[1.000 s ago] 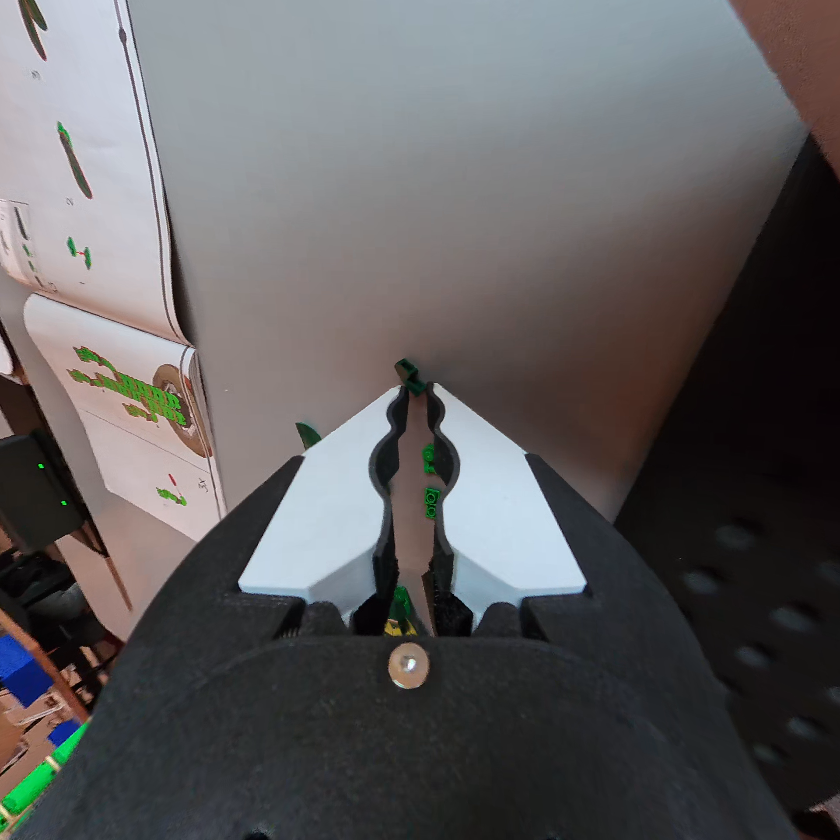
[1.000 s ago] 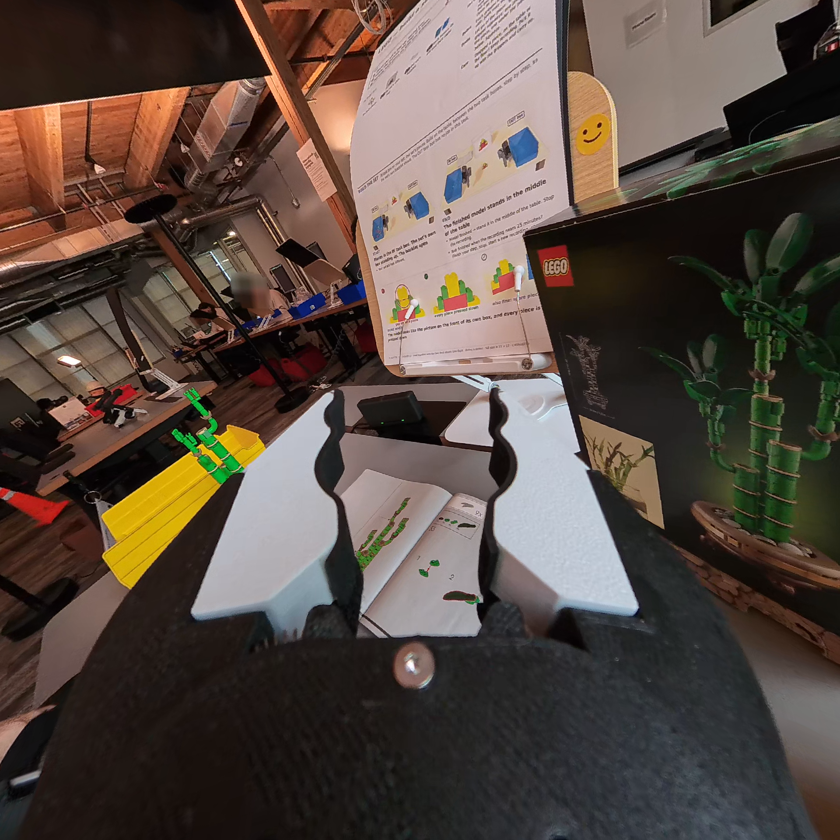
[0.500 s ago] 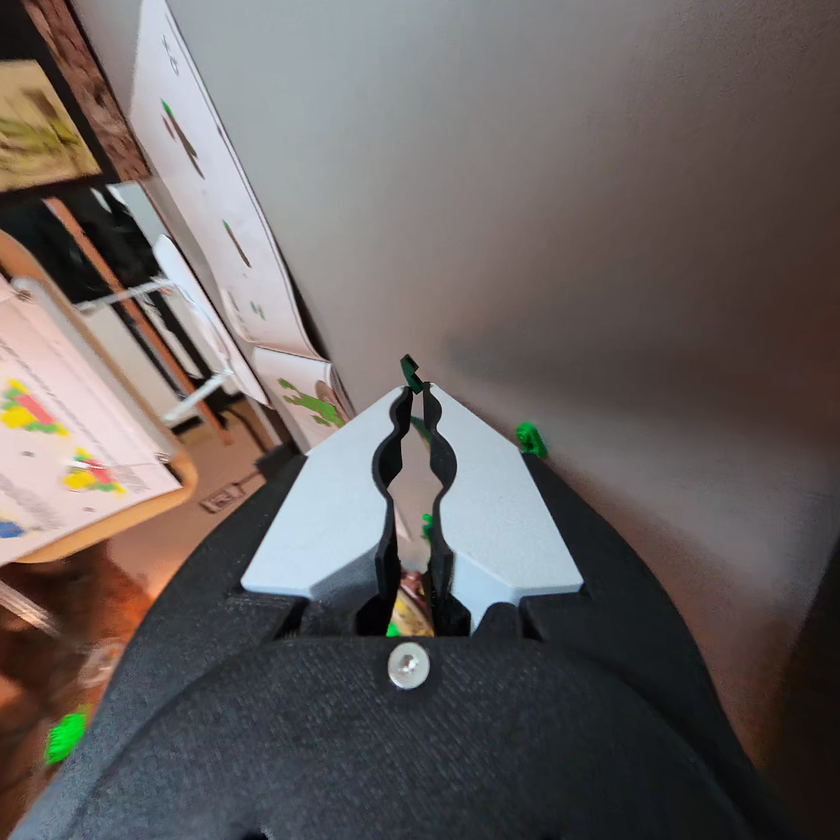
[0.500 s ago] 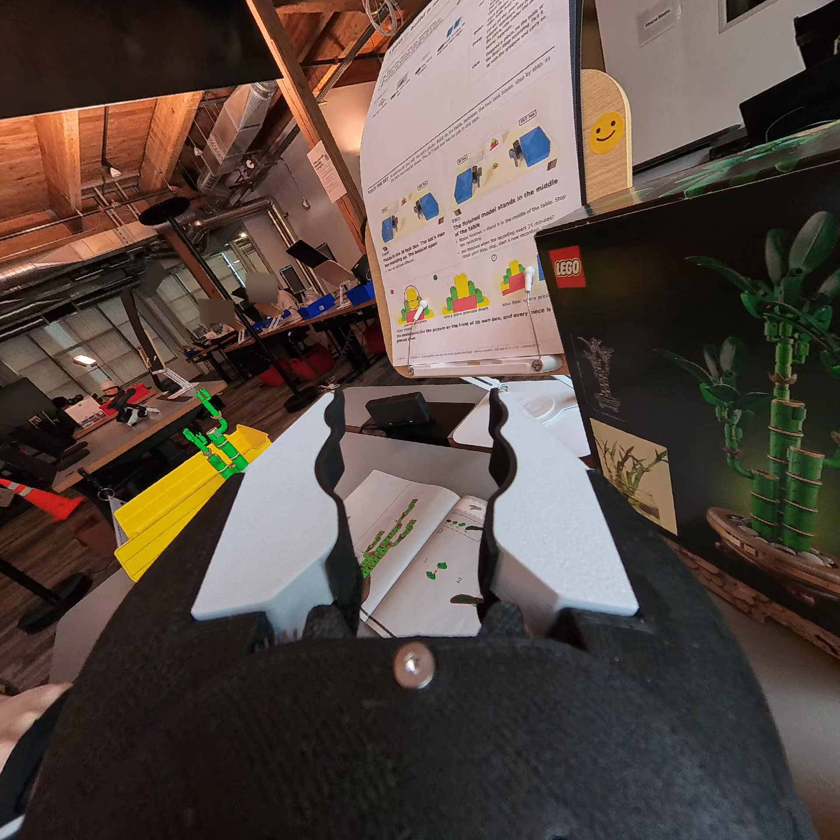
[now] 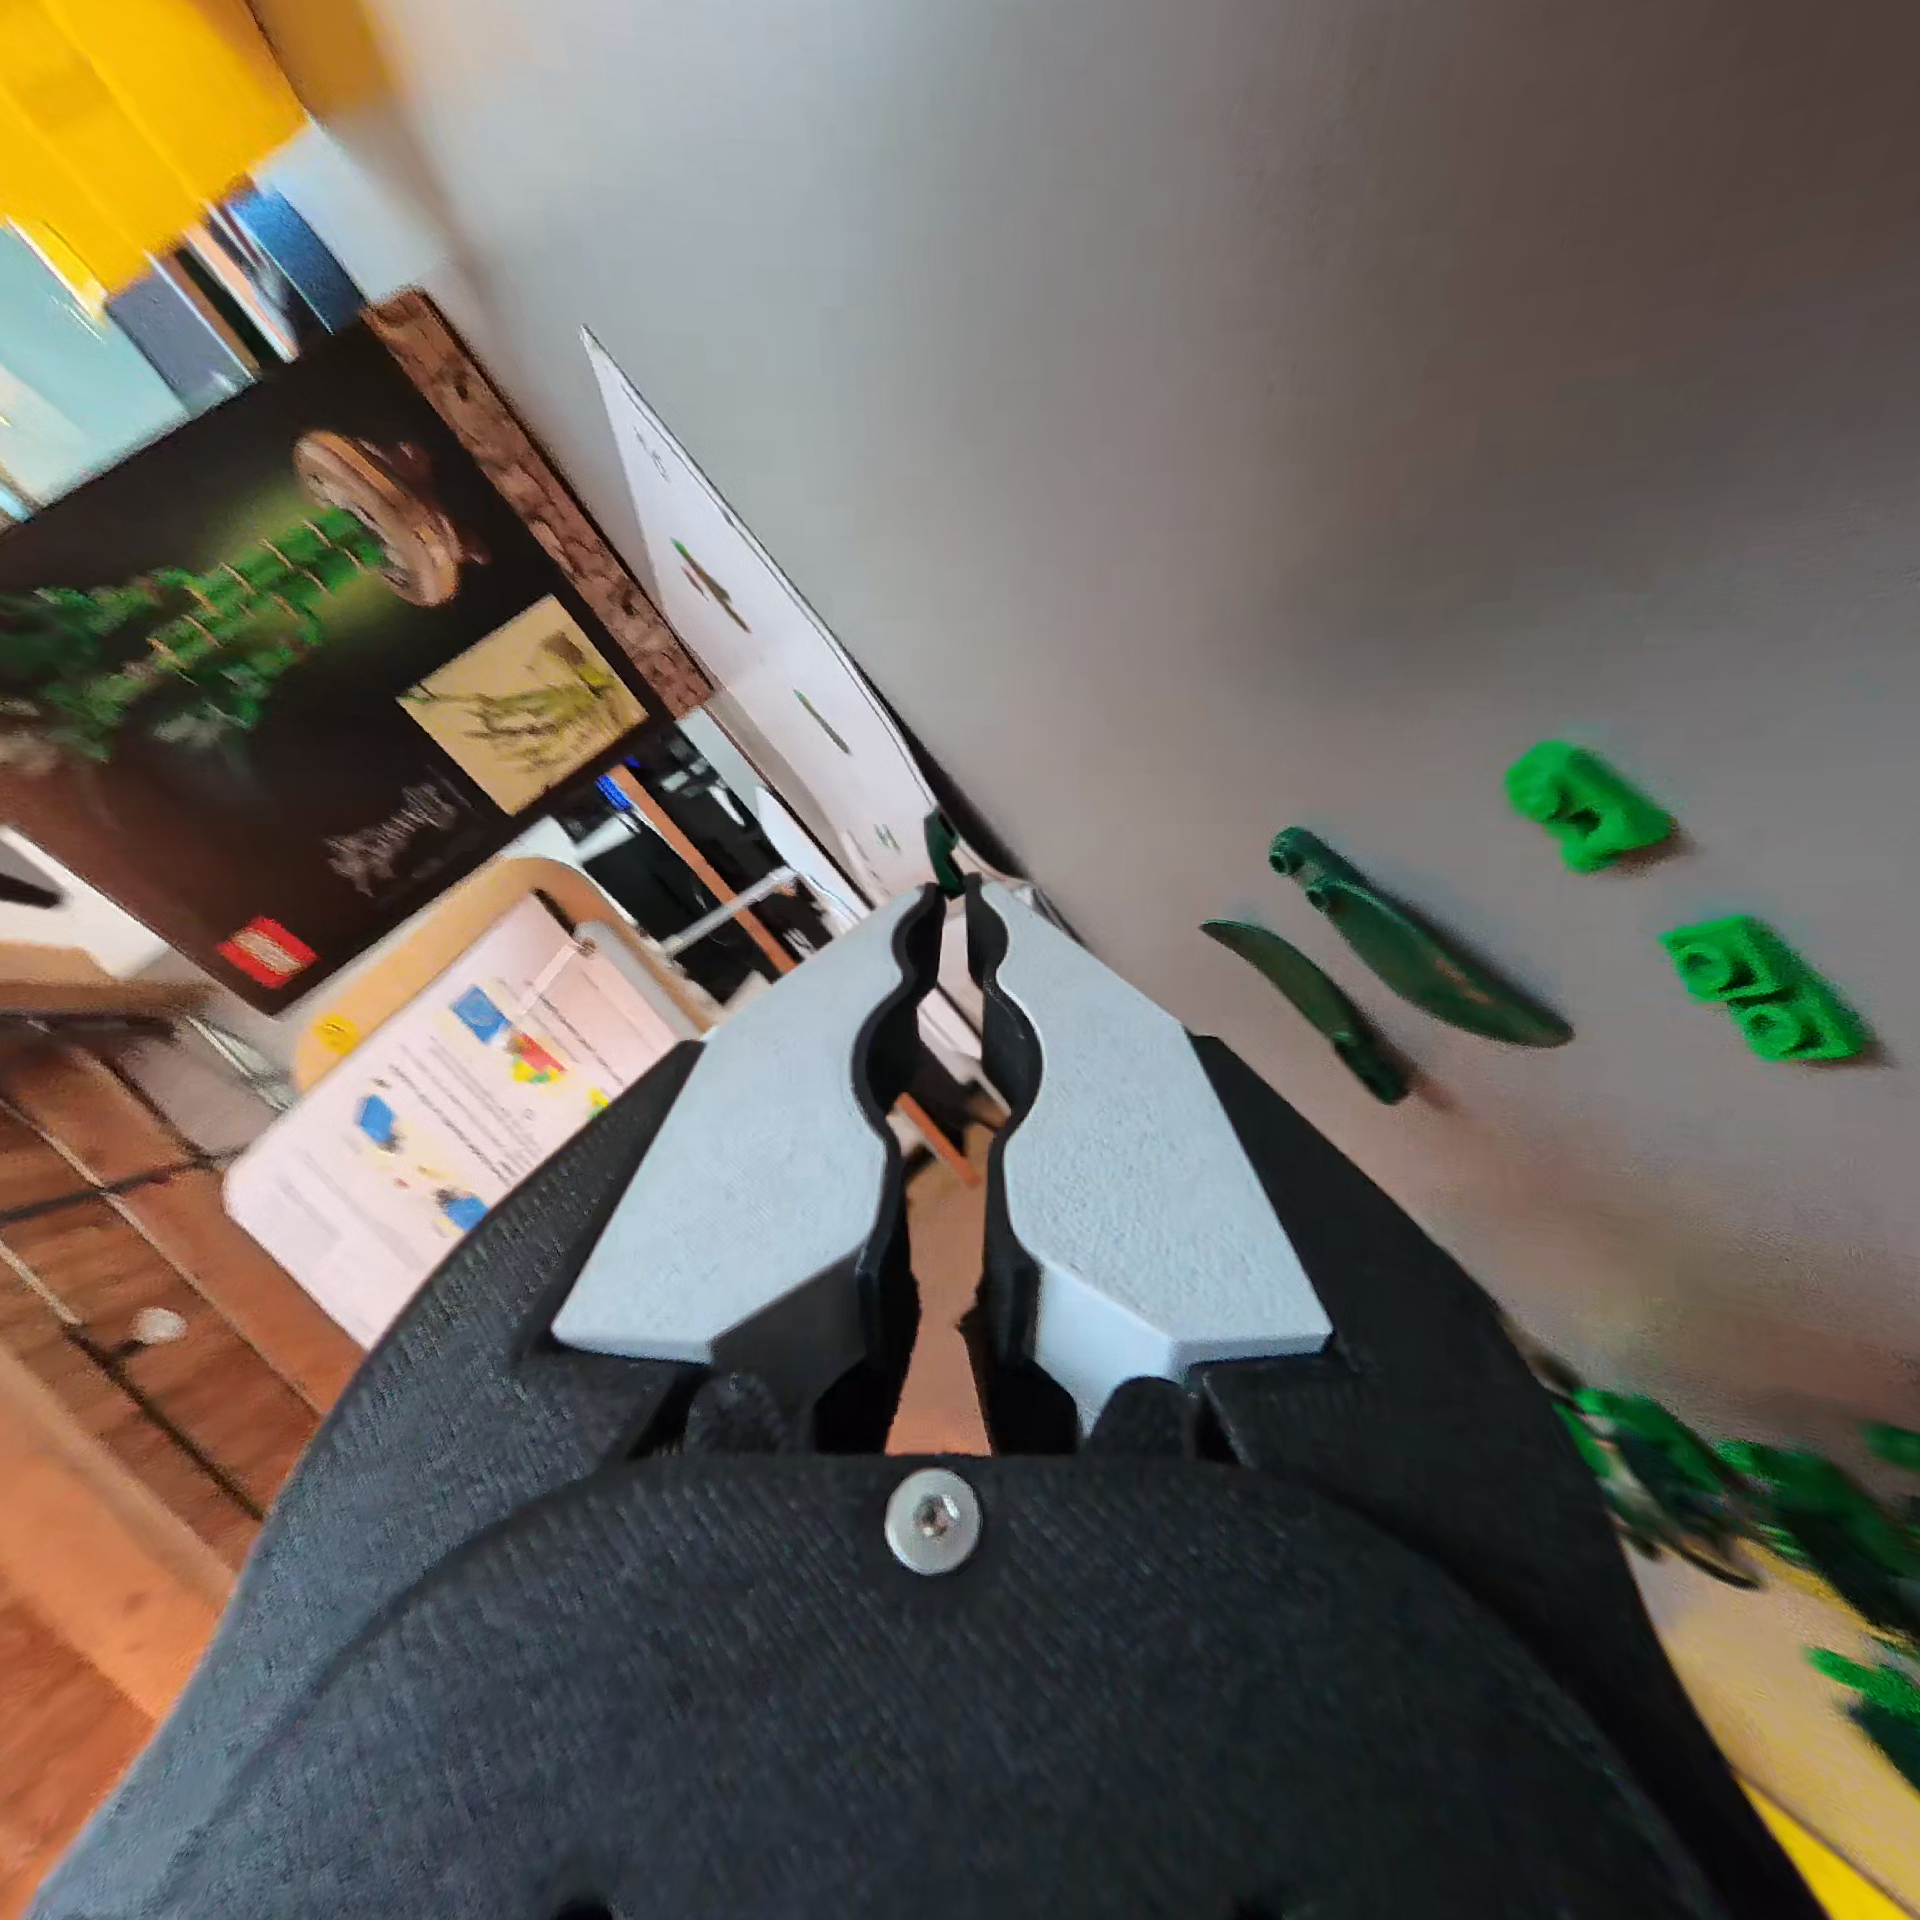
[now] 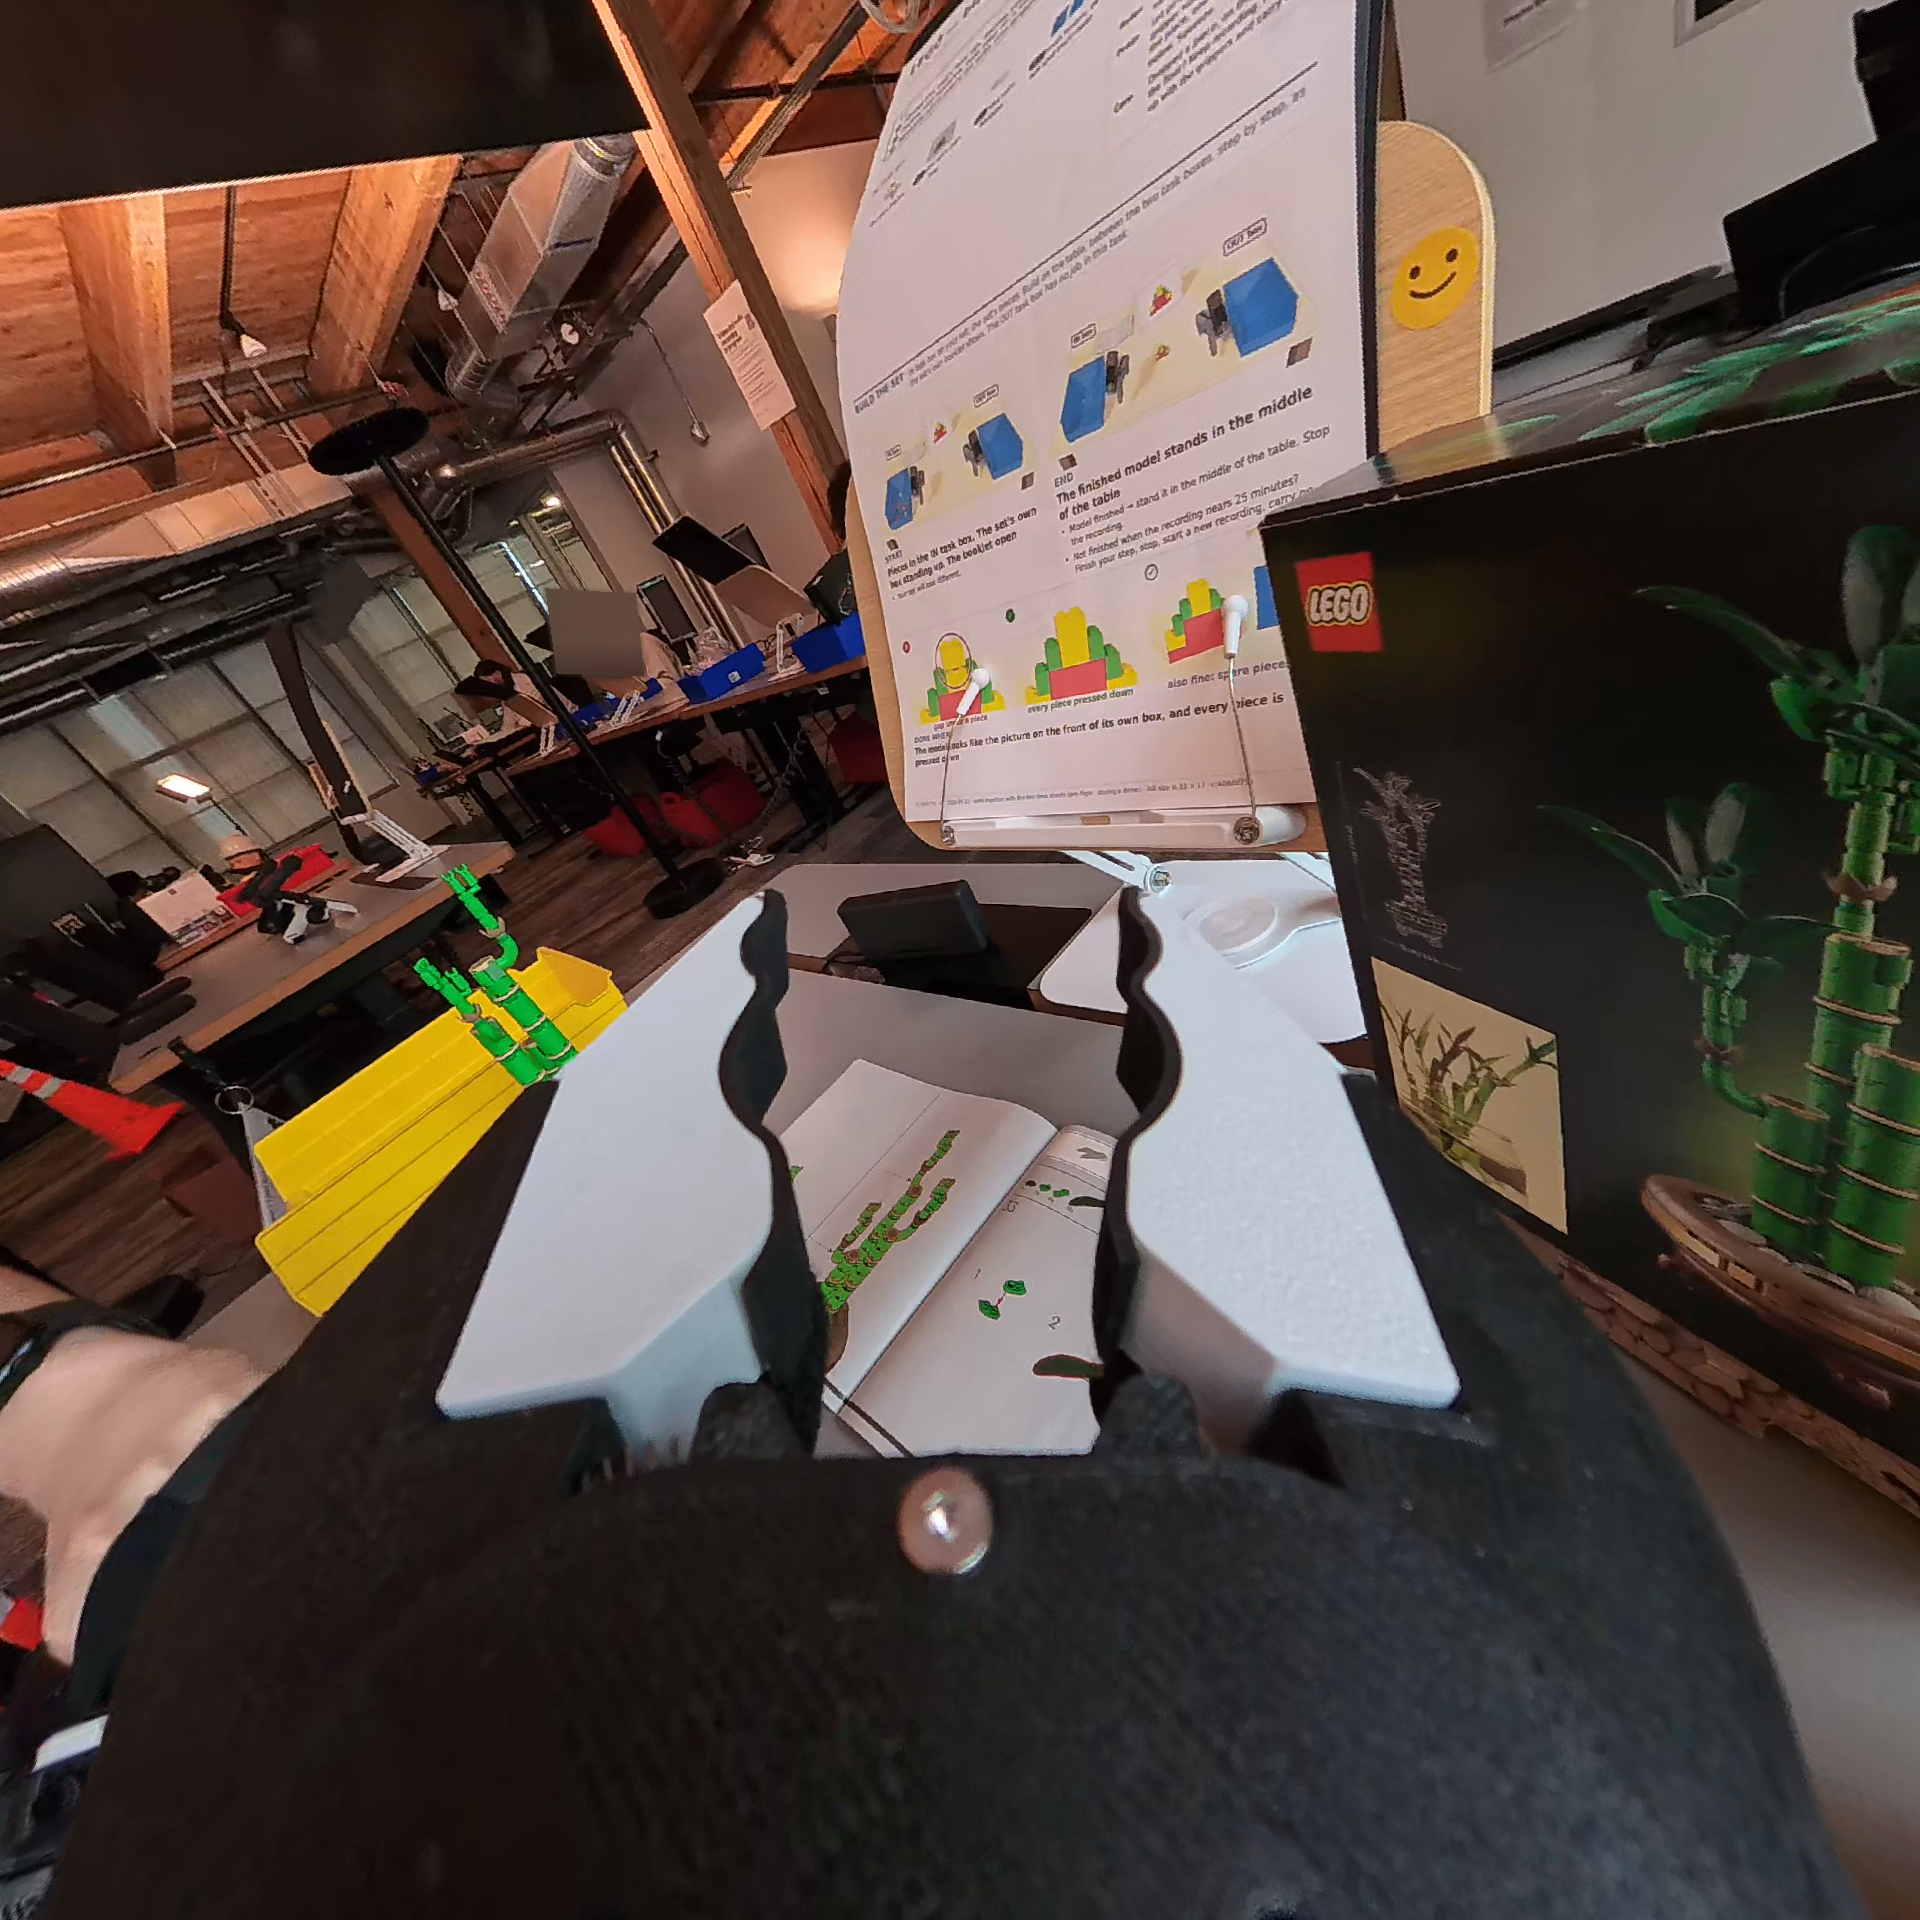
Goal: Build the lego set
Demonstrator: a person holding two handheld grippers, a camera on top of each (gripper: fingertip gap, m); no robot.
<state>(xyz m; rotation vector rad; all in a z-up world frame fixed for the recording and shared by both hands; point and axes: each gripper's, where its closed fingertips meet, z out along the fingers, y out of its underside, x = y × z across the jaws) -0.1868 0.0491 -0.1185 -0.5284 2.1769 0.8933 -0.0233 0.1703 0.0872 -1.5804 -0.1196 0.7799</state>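
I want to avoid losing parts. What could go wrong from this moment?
1. The left tool pinches a small dark green piece only at its very tips; it may slip out.
2. The view is tilted and blurred, so a fast swing could fling it.
3. Loose dark green leaves and bright green bricks lie nearby; a low pass might scatter them.

small dark green piece (image 5: 940, 854) pinched upright, two leaf pieces (image 5: 1413, 966) flat
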